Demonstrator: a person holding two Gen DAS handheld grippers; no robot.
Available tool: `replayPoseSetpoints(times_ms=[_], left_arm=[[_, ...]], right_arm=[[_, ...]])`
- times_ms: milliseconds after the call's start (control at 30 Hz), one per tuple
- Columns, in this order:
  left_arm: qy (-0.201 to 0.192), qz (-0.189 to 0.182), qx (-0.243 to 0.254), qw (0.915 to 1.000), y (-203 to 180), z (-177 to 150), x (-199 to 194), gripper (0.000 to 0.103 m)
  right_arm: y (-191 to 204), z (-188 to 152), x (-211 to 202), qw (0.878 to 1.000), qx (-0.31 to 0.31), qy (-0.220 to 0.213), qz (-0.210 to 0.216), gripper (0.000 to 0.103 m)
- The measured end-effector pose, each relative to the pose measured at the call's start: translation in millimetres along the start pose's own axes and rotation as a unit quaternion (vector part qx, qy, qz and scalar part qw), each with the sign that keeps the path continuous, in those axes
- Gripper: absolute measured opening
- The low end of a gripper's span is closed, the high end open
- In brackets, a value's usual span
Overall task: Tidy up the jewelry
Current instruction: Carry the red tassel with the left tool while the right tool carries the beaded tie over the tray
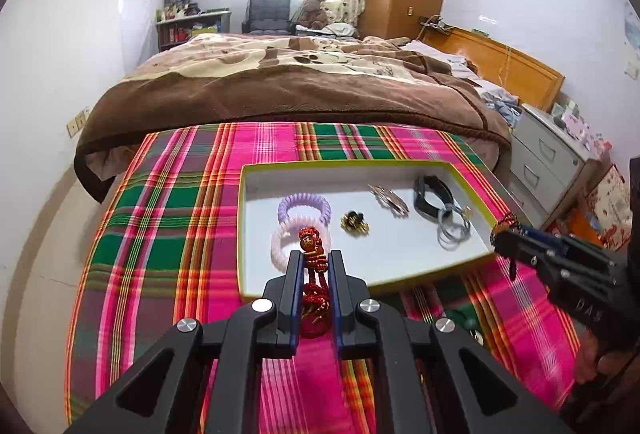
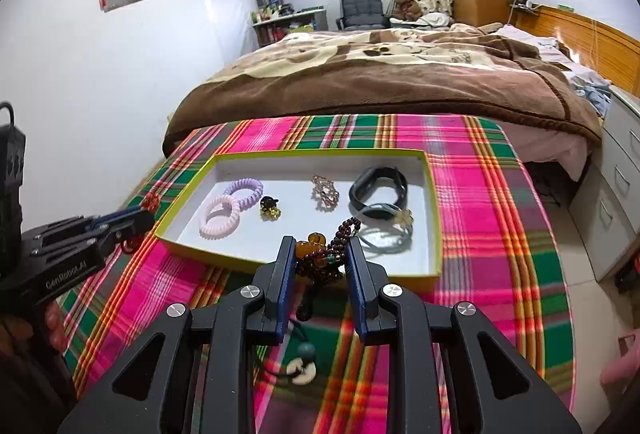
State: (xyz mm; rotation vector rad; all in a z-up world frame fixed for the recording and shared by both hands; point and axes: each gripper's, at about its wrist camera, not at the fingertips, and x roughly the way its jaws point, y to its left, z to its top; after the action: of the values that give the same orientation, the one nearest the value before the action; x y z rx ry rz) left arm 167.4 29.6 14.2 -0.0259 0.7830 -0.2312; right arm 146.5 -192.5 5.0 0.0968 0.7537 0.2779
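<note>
Left gripper [image 1: 314, 260]: pinching a red knotted-cord charm [image 1: 311, 248]; the knots and a small figure stand up between the tips, and the rest of the cord hangs down behind them toward a red bead-like end.
Right gripper [image 2: 317, 248]: closed on a dark red bead strand [image 2: 340, 238] with an amber bead [image 2: 308, 246] bunched against the left finger; a loop of beads arcs out past the right tip.
Hanging tail: from the bead strand a dark cord drops to a green bead and a pale ring pendant [image 2: 301, 368], low over the plaid cloth [image 2: 500, 218].
Tray [image 2: 434, 210]: shallow, white inside with a yellow-green rim, on the cloth just ahead of both grippers. Holds two spiral hair ties [image 2: 232, 206], a small gold-and-black piece [image 2: 270, 208], a pink-gold piece [image 2: 325, 192], a black wristband [image 2: 378, 188] and grey hair elastics [image 2: 386, 232].
Position: both held pieces sit near the tray's front edge, left one over the spiral ties' end, right one near the elastics.
Handling, cord charm: light, limp, grippy; judged safe to hold at the knot cluster.
Handling, bead strand: light but slick and loose; beads may roll in the pinch, and the pendant could swing or catch the rim.
Doubt: whether the jaws bear on beads or on cord is hard to tell, as the bunch hides the contact.
</note>
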Motion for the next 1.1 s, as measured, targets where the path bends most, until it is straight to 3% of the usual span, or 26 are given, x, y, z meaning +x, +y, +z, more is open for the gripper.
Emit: replayPoseSetpoints(times_ms=[533, 1100], left_arm=[[0.035, 0.006, -0.001, 0.9994, 6.7, 15.5, 58.1, 0.012], [0.065, 0.004, -0.013, 0.9978, 13.8, 8.6, 83.5, 0.012]], right_arm=[[6.1, 16.6, 74.0, 0.998, -0.037, 0.056, -0.003, 0.025], [8.8, 14.1, 95.1, 0.995, -0.059, 0.074, -0.026, 0.025]])
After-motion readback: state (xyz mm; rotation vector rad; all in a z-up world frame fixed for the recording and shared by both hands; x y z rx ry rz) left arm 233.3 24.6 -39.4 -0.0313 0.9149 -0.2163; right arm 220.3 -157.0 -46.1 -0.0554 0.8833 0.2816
